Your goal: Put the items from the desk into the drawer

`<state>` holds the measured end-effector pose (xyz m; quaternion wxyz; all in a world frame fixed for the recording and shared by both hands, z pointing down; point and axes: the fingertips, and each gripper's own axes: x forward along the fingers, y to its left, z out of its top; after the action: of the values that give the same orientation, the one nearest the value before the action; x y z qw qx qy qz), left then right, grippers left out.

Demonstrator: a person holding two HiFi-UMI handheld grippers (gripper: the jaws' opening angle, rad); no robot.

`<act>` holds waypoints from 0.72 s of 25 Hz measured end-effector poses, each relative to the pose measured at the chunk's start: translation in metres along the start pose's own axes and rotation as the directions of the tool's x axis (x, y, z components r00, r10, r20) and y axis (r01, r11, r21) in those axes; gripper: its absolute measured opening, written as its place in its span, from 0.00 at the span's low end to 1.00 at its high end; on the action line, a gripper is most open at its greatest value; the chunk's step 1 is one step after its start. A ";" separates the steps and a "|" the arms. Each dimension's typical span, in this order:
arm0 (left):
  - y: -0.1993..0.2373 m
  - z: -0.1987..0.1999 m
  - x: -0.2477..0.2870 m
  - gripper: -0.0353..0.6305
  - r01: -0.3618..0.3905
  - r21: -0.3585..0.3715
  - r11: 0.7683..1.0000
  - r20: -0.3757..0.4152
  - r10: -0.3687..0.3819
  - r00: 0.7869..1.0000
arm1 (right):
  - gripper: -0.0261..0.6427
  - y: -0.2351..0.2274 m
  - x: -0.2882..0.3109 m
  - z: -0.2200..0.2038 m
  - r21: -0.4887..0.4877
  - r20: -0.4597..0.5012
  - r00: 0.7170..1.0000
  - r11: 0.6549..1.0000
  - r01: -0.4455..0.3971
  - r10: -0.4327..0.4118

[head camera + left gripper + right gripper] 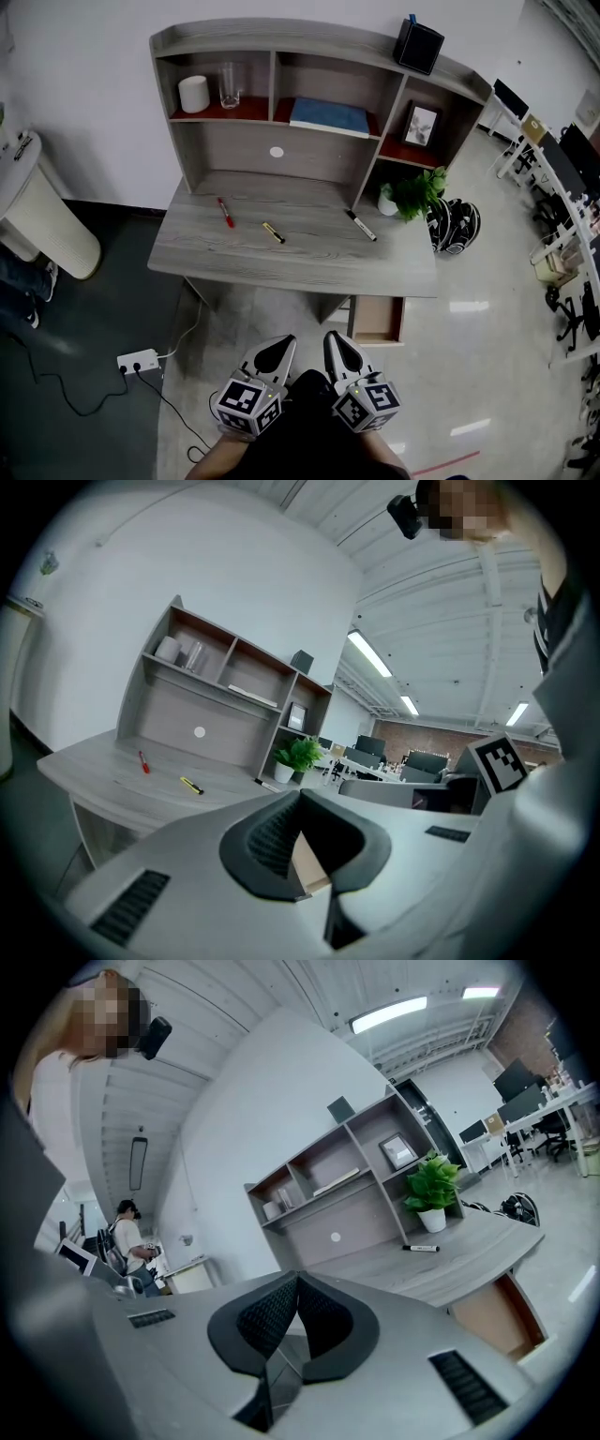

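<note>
Table (309, 267) straight ahead, grey wood, three small items in a loose row on top: red pen (225, 212) toward the back left corner, yellow marker (273, 232) near the middle, black marker (361, 225) further toward the right edge, close by potted plant (417, 192) at the back right corner. All three flat, apart from one another, untouched. Beneath the front right corner, drawer (377, 319) standing open. Short of the front edge and side by side, left claw (278, 345) and right claw (336, 339), well apart from every item on top, with the drawer just beyond the right claw's tips and nearer than any pen. Shut tip to tip, the left claw (300, 797), nothing between its pads; likewise pinched closed on nothing, the right claw (296, 1279). Through the left gripper view, red pen and yellow marker well beyond the closed tips, up and to the left of them. Through the right gripper view, black marker (421, 1248) and potted plant up to the right, wooden drawer side low at the right. Along the back edge, hutch (234, 150) holding white cylinder (194, 93), glass (230, 84), blue book (329, 116) and framed picture (421, 125) on its shelves, black holder (417, 45) on top. Off the front left corner, power strip (139, 360) on the floor (94, 309).
</note>
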<state>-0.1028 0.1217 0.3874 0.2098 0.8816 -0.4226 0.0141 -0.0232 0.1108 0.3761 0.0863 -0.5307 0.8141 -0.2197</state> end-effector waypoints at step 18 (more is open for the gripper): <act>0.004 -0.012 0.017 0.07 0.034 -0.006 0.999 -0.049 -0.034 0.998 | 0.06 -0.025 0.007 -0.004 0.012 -0.012 0.998 0.998 0.069 -0.069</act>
<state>-0.0931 0.1120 0.4029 0.2227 0.8874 -0.4024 0.0312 -0.0068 0.0971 0.3921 0.0772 -0.5564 0.7944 -0.2309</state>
